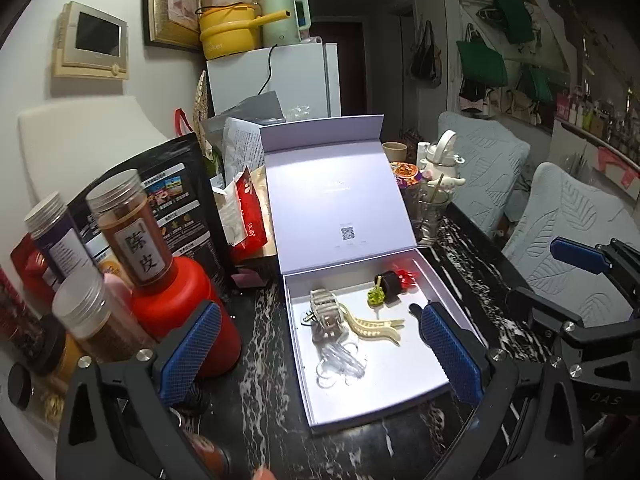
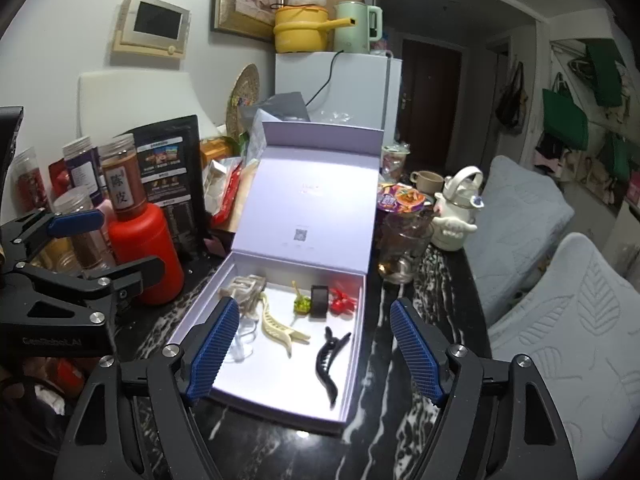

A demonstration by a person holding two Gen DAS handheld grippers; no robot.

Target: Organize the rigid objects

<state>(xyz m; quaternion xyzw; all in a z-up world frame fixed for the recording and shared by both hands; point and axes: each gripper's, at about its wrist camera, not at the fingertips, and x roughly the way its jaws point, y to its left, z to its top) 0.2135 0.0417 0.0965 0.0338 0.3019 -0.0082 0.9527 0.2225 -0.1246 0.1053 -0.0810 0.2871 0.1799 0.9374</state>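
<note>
**On the table: an open box of hair clips, both grippers held clear**

On the black marbled table (image 2: 404, 364) lies a pale lilac box (image 2: 352, 360), its hinged lid (image 2: 316, 196) standing open behind it and bearing a small square code. Left of the box stand a black pouch (image 2: 172, 168), a red bottle (image 2: 148, 252) and several clear jars (image 2: 120, 176), one with a label in Chinese characters.

Inside the box, largest first: a black claw clip (image 2: 329, 360) lies near the right wall; a cream claw clip (image 2: 280, 330) lies mid-floor; a beige cage-like clip (image 2: 246, 286) sits at the back left, with clear plastic clips (image 1: 340, 360) just in front of it. Along the back are a black band-like piece (image 2: 320, 300), a red bow (image 2: 344, 300) beside it, and a small green pin (image 2: 301, 303).

The left gripper (image 1: 320, 356) has its fingers spread wide with nothing between them. The right gripper (image 2: 314, 354) also has its fingers apart, gripping nothing; both hang above the near end of the box.

In the left wrist view the right-hand blue finger (image 1: 452, 352) covers most of the black claw clip. In the right wrist view the left-hand finger (image 2: 214, 350) hides part of the clear clips, whose outlines are hard to separate. At that view's left edge the other gripper is cut off by the frame.
</note>
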